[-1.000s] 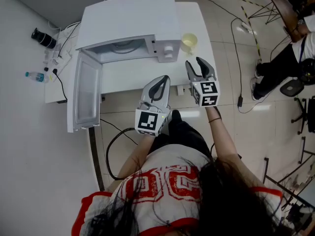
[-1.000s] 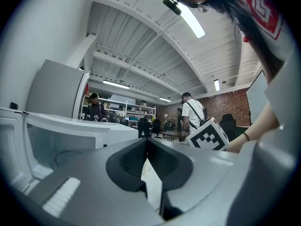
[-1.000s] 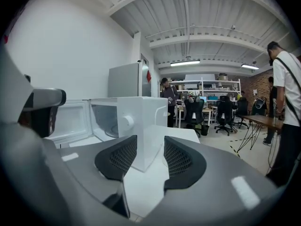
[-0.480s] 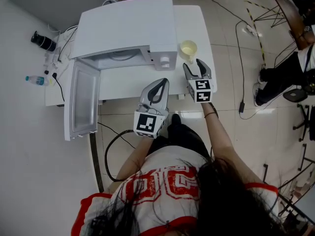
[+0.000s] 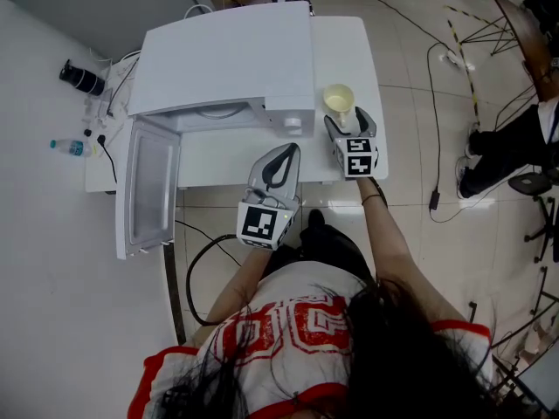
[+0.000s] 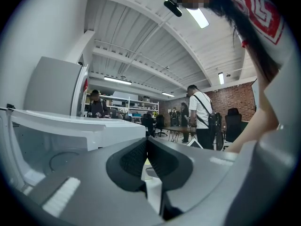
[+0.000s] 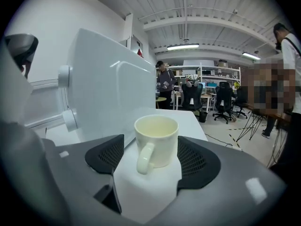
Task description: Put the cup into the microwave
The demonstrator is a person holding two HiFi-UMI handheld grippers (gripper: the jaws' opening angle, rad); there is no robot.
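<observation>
A pale yellow cup [image 5: 339, 101] stands upright on the white table [image 5: 349, 42], just right of the white microwave [image 5: 227, 59]. The microwave's door [image 5: 148, 186] hangs open to the left. My right gripper [image 5: 349, 122] has its jaws on either side of the cup and they are opening. In the right gripper view the cup [image 7: 156, 140] sits between the pads with its handle toward me and a gap at the left pad, my right gripper [image 7: 150, 145] not squeezing it. My left gripper [image 5: 286, 149] is shut and empty in front of the microwave; in its own view the left gripper [image 6: 146, 142] faces the open cavity [image 6: 56, 159].
The microwave's two knobs [image 7: 66, 95] are just left of the cup. A water bottle [image 5: 68, 147] and a black object [image 5: 80, 77] lie on the floor at the left, with cables [image 5: 196, 260] below the door. A seated person [image 5: 524, 138] is at the far right.
My right gripper has moved forward and down to the cup, and its jaws have spread around it. My left gripper has edged toward the microwave.
</observation>
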